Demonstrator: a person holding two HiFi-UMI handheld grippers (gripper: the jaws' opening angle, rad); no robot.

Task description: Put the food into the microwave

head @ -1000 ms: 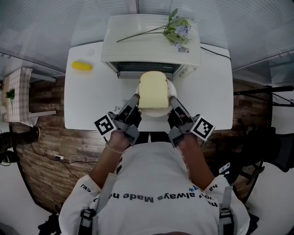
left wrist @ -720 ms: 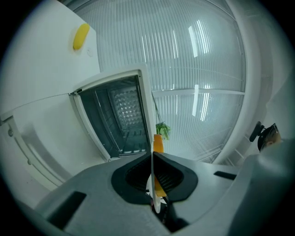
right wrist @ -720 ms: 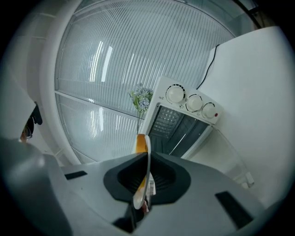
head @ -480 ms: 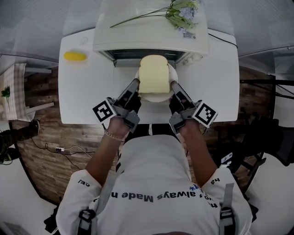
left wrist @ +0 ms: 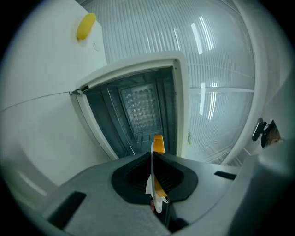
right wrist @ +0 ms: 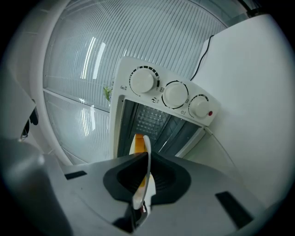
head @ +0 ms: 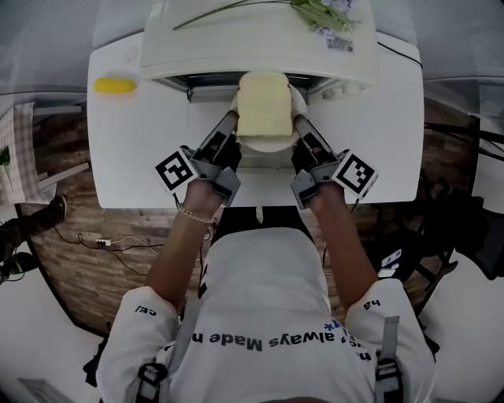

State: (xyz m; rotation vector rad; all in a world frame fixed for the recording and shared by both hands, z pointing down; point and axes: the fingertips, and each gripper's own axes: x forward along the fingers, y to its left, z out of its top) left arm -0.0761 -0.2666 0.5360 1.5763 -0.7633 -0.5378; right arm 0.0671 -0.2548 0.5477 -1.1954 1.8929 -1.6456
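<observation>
microwave (head: 236, 47): cream box at back of white table (head: 134, 157); front open, dark inside, dimpled back wall visible.
bread (head: 262, 110): thick pale slice, flat on plate, right at microwave's open mouth; far edge abt level w/ the opening, can't tell if it's past it.
plate (head: 268, 146): white, round, in front of microwave, gripped from both sides; near rim sticks out away from microwave.
left claw (left wrist: 152, 156): clenched on plate's left rim. Thin white edge pinched btw pads, orange crust showing just beyond. Aims into microwave's inside.
right claw (right wrist: 144, 159): clenched on plate's right rim, same pinch. Aims at microwave's opening, knobs just off to its side.
knobs (right wrist: 175, 94): 3 white dials in a row on microwave's panel, beside the opening; small red dot by the end one.
flowers (head: 319, 9): sprig lying on top of microwave, twd its right end, stem running left.
yellow thing (head: 116, 84): small oval on table, left of microwave, well apart from plate; can't tell what it is.
cord (right wrist: 203, 60): dark, comes off microwave's knob side, over table.
bracelet (head: 193, 214): on person's left wrist, on the side of the claws away from microwave.
</observation>
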